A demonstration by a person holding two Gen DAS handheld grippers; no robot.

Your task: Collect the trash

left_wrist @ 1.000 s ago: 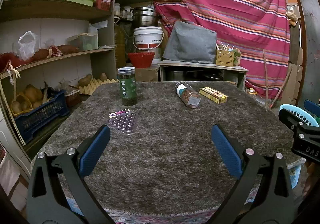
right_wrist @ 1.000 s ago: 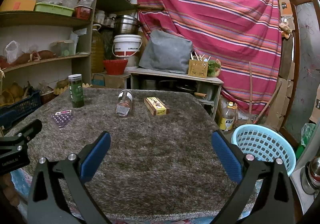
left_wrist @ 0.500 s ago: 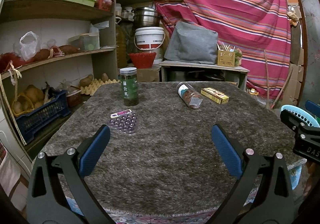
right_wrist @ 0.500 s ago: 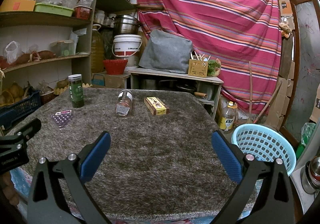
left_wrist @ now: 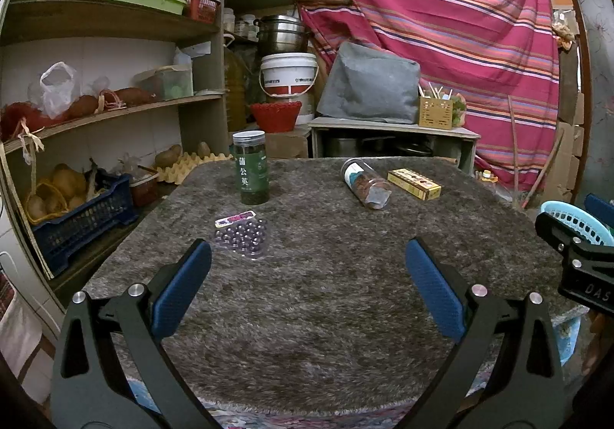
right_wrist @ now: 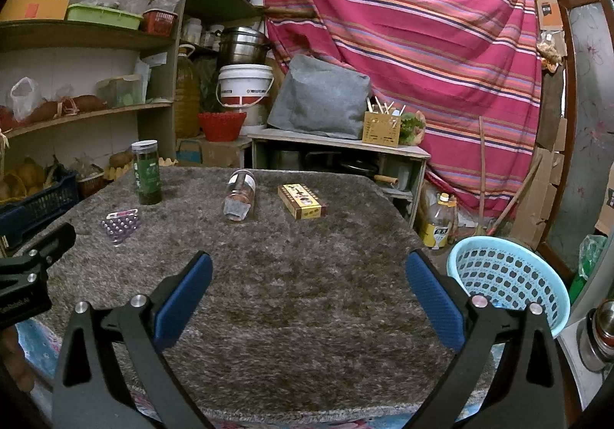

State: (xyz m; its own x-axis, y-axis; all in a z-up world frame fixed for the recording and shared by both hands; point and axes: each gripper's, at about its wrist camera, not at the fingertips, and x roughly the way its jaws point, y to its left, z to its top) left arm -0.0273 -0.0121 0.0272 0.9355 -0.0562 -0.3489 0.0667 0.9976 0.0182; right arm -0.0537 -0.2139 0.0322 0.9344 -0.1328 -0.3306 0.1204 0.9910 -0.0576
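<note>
Jar (left_wrist: 251, 168) upright, bottle (left_wrist: 365, 182) on side, both grippers spread, empty

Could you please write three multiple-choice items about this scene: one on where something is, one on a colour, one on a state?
1. Where is the light blue basket?
A. on the table
B. beside the table, on the right gripper's side
C. on a shelf

2. What colour is the label of the standing jar?
A. green
B. yellow
C. white

3. How is the clear jar placed?
A. upright
B. lying on its side
C. held between fingers

Answers:
1. B, it stands lower than the table, past its right edge.
2. A, a green label with pale characters shows.
3. B, it lies flat on the table, while the left gripper and right gripper are open and hold nothing.
</note>
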